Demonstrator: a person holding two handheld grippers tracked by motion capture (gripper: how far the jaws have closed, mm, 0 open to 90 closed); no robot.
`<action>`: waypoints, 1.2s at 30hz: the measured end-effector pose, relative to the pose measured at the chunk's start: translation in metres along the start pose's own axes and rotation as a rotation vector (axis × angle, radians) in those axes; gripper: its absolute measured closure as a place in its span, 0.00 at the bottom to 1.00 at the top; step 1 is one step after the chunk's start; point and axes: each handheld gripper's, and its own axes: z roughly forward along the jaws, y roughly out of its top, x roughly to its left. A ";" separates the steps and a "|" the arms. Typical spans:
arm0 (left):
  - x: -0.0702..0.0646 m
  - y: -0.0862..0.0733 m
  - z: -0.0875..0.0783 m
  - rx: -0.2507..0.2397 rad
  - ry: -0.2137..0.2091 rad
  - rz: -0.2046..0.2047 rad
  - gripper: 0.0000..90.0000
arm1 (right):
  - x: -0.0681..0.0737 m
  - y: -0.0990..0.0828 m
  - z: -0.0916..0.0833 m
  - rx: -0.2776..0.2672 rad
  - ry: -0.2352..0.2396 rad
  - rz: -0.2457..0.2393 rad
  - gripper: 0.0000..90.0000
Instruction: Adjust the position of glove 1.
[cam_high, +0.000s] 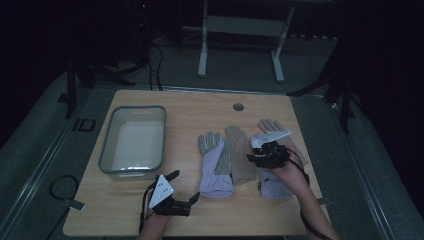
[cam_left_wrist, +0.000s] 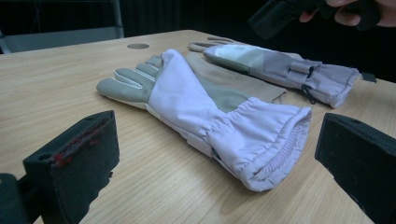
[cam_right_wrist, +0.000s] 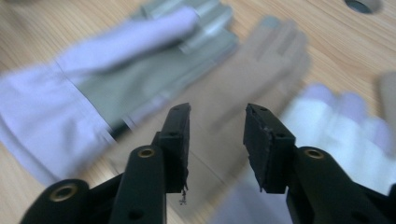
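Gloves lie flat on the wooden table (cam_high: 200, 220), to the right of a clear plastic bin (cam_high: 133, 141): a lilac and grey glove (cam_high: 216, 165), then a beige glove (cam_high: 241, 155) touching its right side, then a second lilac glove (cam_high: 272, 186). Near the front edge, the left gripper (cam_high: 183, 186) rests with its jaws spread wide and empty, pointing toward the first lilac cuff. Over the second lilac glove, the right gripper (cam_high: 256, 150) hovers with jaws partly apart and nothing between them.
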 end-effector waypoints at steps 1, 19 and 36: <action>0.000 0.000 0.000 0.000 0.000 0.000 0.00 | -0.004 -0.004 -0.003 0.008 -0.014 -0.009 0.67; 0.000 0.000 0.001 0.001 0.000 -0.004 0.00 | -0.047 -0.058 -0.008 0.181 -0.054 -0.033 0.57; 0.000 0.000 0.001 0.007 0.000 -0.002 0.00 | -0.050 -0.067 0.010 0.187 0.002 0.043 0.81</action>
